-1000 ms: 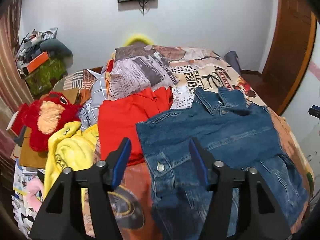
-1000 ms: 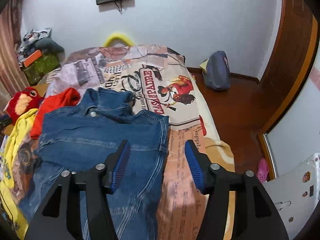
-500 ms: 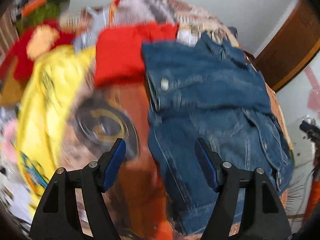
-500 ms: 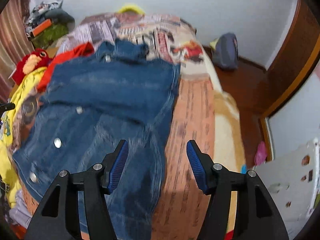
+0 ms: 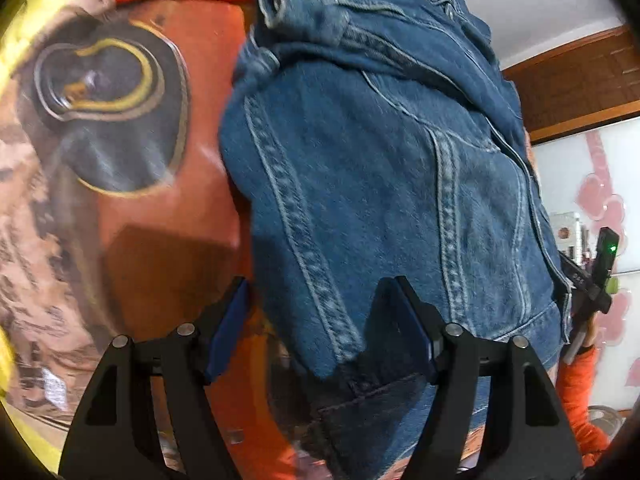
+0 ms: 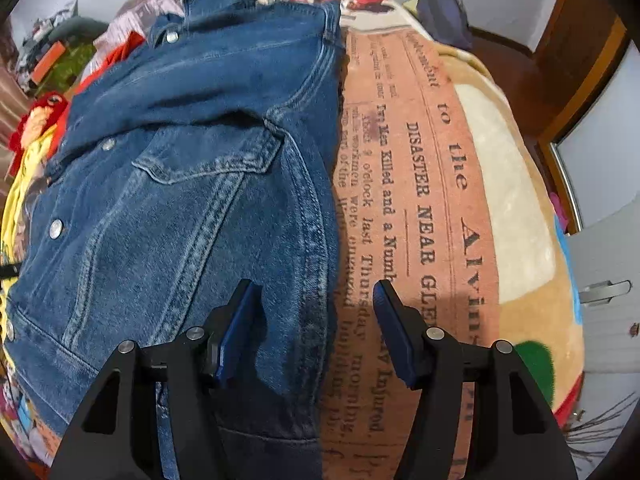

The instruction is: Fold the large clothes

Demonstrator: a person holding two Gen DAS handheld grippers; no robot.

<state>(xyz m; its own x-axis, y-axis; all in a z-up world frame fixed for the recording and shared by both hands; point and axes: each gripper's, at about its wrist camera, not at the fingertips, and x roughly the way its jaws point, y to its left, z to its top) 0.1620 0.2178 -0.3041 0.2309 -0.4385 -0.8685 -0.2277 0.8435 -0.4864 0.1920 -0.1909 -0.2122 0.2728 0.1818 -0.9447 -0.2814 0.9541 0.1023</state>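
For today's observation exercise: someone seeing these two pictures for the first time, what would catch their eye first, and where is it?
The dark blue denim jacket fills the middle of both views, spread on the bed with its silver snap buttons showing. Right of it lies the orange newspaper-print blanket with bold black headlines. Each open hand-held gripper, left and right, straddles one of the jacket's side edges near the hem.

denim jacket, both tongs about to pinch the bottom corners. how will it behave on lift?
The denim jacket will probably drape rather than hold shape: it already lies in soft folds on the blanket. It looks thick, with doubled seams and metal buttons, so likely heavy for cloth and sagging between the left tongs and right tongs. The coarse weave should grip, not slip.
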